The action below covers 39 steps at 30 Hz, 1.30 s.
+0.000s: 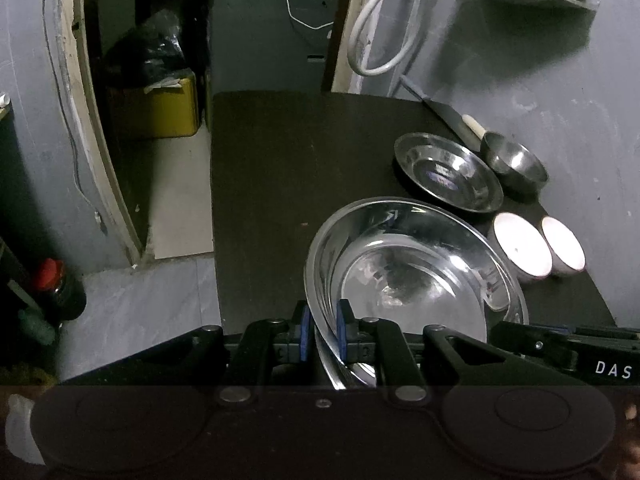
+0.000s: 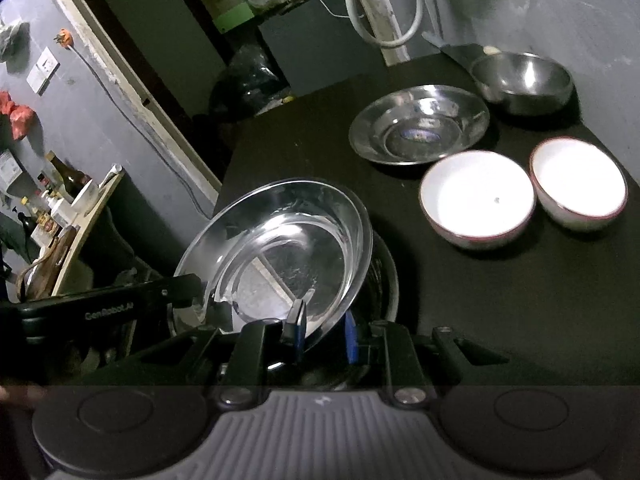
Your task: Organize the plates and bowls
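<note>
Both grippers are clamping the rim of the big shiny steel plate (image 2: 280,248), carrying it tilted over the near end of the black tabletop (image 1: 280,180). The left gripper (image 1: 322,332) and right gripper (image 2: 324,336) are each pinching an edge. Beyond the plate are sitting a smaller steel plate (image 2: 420,128), two white bowls (image 2: 478,198) and a small steel bowl (image 2: 522,80). I'm guessing stacking comes next, needing a level set-down. Lettering: "DAS" and "GenRobot.AI".

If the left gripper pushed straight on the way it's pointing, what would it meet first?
Left gripper is shut on the rim of the large steel plate, so the plate goes with it. Ahead looks like bare black table; depth is unclear.
</note>
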Available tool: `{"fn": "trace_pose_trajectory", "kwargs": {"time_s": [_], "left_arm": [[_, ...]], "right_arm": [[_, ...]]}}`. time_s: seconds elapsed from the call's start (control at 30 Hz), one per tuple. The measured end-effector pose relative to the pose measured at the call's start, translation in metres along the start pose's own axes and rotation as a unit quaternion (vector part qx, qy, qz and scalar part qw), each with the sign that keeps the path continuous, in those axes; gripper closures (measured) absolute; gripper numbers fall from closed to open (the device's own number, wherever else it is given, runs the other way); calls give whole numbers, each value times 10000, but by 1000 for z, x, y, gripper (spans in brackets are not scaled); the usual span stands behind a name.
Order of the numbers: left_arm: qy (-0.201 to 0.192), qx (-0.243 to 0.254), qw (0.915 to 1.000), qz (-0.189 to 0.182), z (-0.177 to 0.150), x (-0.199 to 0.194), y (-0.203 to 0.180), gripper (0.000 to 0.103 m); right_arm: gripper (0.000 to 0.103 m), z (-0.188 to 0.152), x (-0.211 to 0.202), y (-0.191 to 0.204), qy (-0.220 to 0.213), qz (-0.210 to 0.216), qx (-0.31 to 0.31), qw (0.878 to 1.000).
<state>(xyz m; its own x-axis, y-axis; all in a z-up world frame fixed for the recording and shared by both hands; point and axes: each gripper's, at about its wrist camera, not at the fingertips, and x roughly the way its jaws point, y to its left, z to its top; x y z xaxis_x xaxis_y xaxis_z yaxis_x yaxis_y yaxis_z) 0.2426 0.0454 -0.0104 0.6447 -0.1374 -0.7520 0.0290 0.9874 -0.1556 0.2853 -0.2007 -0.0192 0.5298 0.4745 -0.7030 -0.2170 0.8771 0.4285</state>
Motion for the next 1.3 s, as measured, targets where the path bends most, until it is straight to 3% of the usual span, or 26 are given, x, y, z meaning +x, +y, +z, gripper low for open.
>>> {"fn": "trace_pose_trajectory", "kwargs": {"time_s": [0.43, 0.77, 1.1, 1.2, 1.3], "left_arm": [[194, 211, 9995, 113, -8, 5, -17, 87], [252, 85, 9995, 169, -9, 8, -18, 86], [264, 58, 9995, 158, -10, 9, -20, 78], [244, 42, 9996, 161, -10, 7, -19, 69], [195, 5, 9996, 179, -8, 5, -19, 45]], "right_arm": [[79, -5, -6, -8, 132, -60, 75, 9999], [70, -8, -5, 3, 148, -140, -301, 9993], [56, -11, -6, 10, 185, -100, -531, 9984], [43, -11, -6, 12, 211, -138, -597, 9979], [33, -13, -6, 12, 241, -177, -632, 9976]]}}
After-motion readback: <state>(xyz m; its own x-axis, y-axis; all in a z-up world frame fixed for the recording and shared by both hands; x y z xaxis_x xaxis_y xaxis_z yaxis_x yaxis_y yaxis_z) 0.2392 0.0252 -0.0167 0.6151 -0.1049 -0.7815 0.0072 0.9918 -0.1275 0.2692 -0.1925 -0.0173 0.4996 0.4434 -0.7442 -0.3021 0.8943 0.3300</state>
